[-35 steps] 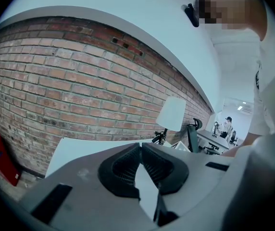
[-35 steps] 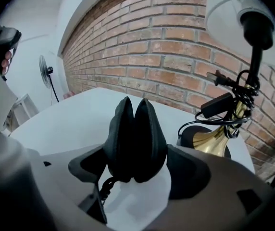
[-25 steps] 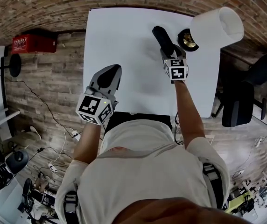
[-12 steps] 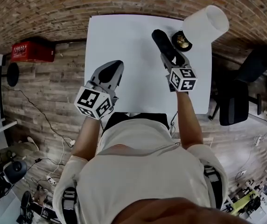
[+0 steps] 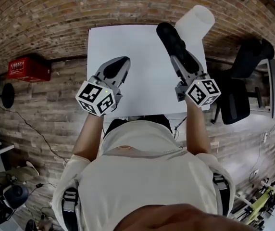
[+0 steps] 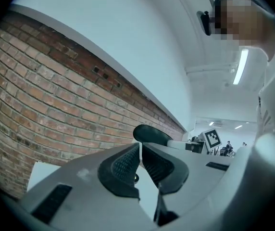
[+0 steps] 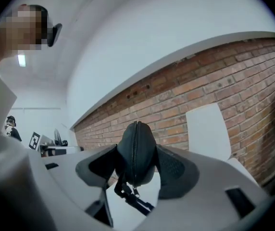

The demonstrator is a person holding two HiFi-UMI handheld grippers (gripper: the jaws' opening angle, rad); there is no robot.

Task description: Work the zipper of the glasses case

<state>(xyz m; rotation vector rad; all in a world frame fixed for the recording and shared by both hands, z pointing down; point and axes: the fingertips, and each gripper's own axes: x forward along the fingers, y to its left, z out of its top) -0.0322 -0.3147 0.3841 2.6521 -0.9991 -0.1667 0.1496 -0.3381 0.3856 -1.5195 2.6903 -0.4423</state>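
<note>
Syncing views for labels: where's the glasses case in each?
Head view: case top centre, in the right gripper.
Left gripper view: centre, just above the shut jaws.
Right gripper view: centre, clamped between the jaws.
Shared landmark: brick wall, in all three.

Lab or workshop-type open room, not home: brick wall [image 5: 56, 13], wood-plank floor [image 5: 41, 105], white counter [image 5: 142, 76], black office chair [image 5: 241, 81], red box [image 5: 27, 69], loose cable [image 5: 31, 129], equipment [image 5: 5, 201] on floor, ceiling strip light [image 6: 238, 66].
</note>
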